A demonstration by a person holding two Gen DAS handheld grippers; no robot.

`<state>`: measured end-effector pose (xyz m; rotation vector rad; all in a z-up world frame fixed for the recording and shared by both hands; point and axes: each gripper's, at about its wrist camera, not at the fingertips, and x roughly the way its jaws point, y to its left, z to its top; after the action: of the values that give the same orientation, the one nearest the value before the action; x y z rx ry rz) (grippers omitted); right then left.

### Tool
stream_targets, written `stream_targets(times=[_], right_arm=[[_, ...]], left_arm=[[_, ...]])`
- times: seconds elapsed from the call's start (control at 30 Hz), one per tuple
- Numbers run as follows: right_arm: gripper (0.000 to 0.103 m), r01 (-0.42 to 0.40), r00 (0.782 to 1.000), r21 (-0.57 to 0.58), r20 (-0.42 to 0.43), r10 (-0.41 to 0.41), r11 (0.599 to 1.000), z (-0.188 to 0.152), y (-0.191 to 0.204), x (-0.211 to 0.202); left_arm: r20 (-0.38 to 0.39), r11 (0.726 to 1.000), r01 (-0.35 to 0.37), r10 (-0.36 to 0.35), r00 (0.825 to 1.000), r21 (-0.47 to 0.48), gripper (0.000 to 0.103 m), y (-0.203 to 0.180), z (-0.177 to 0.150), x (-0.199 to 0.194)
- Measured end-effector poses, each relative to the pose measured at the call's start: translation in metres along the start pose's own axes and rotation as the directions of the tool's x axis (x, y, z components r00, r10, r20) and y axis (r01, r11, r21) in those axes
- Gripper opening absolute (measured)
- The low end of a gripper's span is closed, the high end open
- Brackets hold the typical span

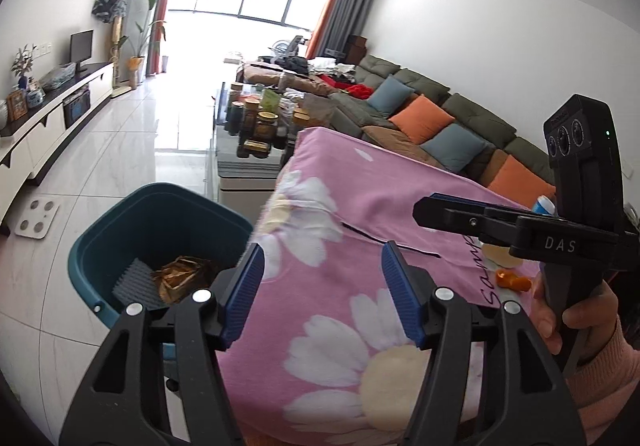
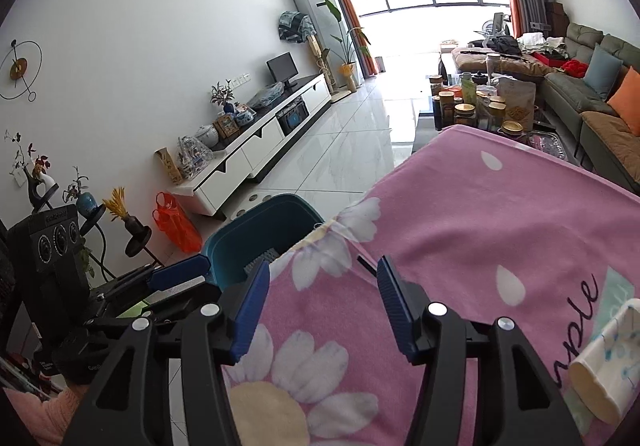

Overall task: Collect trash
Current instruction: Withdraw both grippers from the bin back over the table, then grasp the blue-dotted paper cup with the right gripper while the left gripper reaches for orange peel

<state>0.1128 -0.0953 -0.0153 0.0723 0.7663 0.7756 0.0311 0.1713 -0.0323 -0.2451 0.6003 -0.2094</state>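
Teal bin point(image 1: 120, 242) on floor beside table, holds crumpled, possibly paper, brown trash point(image 1: 182, 278).

My left claw point(image 1: 323, 288) fills the bottom of the view, its blue pads spread apart with nothing between them, hanging over the left edge of a tabletop point(image 1: 360, 213) covered in pink cloth printed with white daisies. Just off that edge, on the tiled floor, stands a teal bin point(image 1: 120, 230) holding crumpled brown paper point(image 1: 184, 278). My right claw point(image 1: 452, 211) reaches in from the right, its fingers pointing left above the cloth, gripped by my hand point(image 1: 568, 310). A small orange scrap point(image 1: 512, 280) lies on the cloth near the right edge, below that claw.
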Motion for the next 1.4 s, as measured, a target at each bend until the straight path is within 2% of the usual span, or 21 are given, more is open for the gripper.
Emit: stream_targets(times=[0.13,0.3,0.57,0.8,0.97,1.13,1.4], right_arm=[[0.054,0.051,0.998,0.061,0.033,-0.053,0.997,-0.018,-0.027,-0.036],[0.054,0.131,0.988,0.125,0.06,-0.139,0.983,-0.039,-0.06,-0.071],[0.054,0.22,0.969,0.203,0.063,-0.237,0.954,-0.066,-0.101,-0.103],[0.054,0.251,0.959,0.259,0.067,-0.277,0.933,-0.075,-0.131,-0.12],[0.06,0.274,0.949,0.308,0.064,-0.307,0.911,-0.077,-0.155,-0.125],[0.061,0.271,0.95,0.383,0.041,-0.309,0.883,-0.077,-0.183,-0.119],[0.061,0.195,0.971,0.473,0.028,-0.236,0.859,-0.081,-0.214,-0.099]], left_arm=[[-0.048,0.992,0.105,-0.102,0.994,0.063,0.06,-0.044,-0.006,0.019],[-0.115,0.976,0.179,-0.165,0.98,0.121,0.06,-0.087,-0.014,0.043],[-0.17,0.953,0.238,-0.208,0.963,0.186,0.06,-0.133,-0.021,0.064],[-0.21,0.945,0.246,-0.201,0.957,0.218,0.06,-0.155,-0.024,0.077],[-0.263,0.942,0.257,-0.197,0.944,0.214,0.06,-0.163,-0.025,0.095],[-0.32,0.937,0.293,-0.223,0.921,0.189,0.06,-0.17,-0.027,0.115],[-0.395,0.926,0.342,-0.258,0.882,0.158,0.055,-0.186,-0.032,0.142]])
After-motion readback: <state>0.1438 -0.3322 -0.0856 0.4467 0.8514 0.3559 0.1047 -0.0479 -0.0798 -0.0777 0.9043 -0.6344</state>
